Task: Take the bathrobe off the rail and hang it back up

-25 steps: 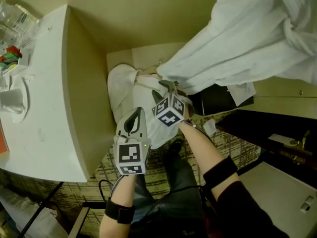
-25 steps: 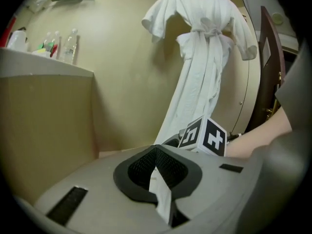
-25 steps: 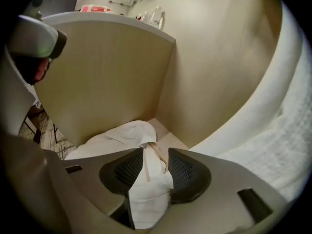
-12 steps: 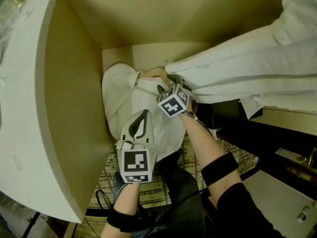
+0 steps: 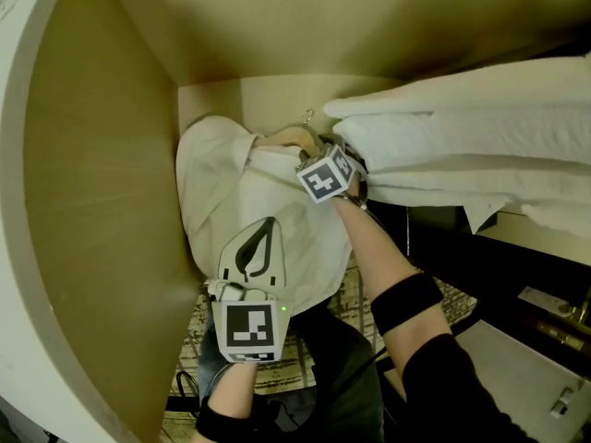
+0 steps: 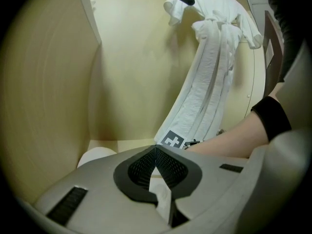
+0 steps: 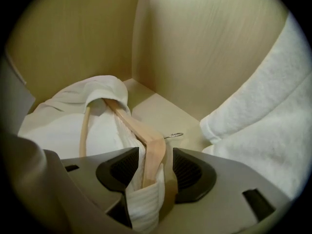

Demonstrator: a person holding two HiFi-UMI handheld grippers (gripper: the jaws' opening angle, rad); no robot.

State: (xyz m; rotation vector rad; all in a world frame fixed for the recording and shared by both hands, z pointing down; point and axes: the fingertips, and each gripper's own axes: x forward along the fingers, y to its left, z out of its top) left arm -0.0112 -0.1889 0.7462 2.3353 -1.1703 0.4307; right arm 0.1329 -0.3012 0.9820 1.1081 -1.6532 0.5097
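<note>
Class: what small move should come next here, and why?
Probably open the left gripper, shut on the robe: the robe lies on the wardrobe floor, and the right gripper's jaws have just been opening, hanger loose between them.

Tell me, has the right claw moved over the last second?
Yes. The right claw went deeper toward the closet's back wall; its jaws just opened, hanger between them.
</note>
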